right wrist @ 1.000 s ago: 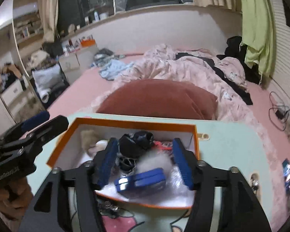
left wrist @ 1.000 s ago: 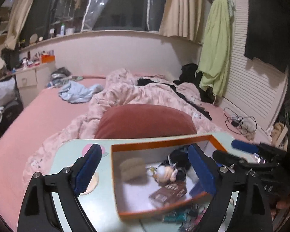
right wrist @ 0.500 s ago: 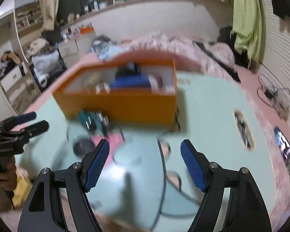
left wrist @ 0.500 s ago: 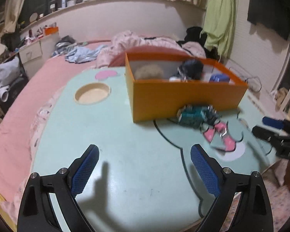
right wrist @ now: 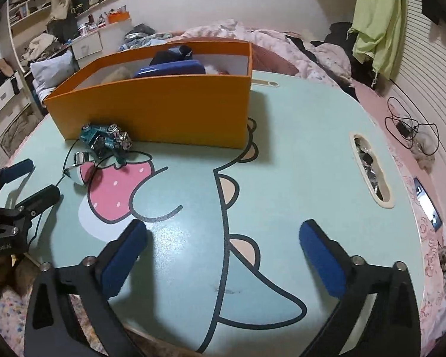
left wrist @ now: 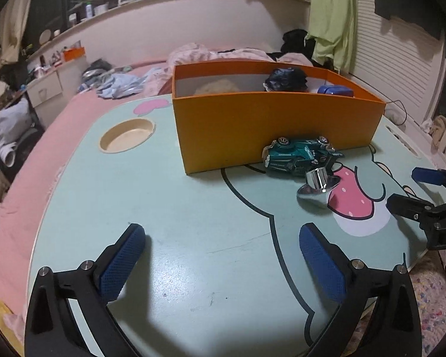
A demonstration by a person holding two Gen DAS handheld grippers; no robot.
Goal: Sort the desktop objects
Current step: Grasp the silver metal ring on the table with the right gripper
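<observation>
An orange box stands at the back of the mint-green cartoon-print table. It holds a blue case, a dark bundle and a beige plush. Against its front wall lies a green toy car on its side, with a shiny chrome piece beside it. My left gripper hovers low over bare tabletop, jaws opening, nothing between them. My right gripper is likewise opening and empty. Each gripper shows in the other's view: the right gripper, the left gripper.
A round cup recess sits at the table's back left and a long slot near its right edge. A phone lies on the pink bed beyond that edge. Bedding and a red cushion lie behind the box.
Both grippers drew back from above the box and sank toward the table's near side. The blue case that was between the right fingers now lies in the box. Both jaws stand wider.
</observation>
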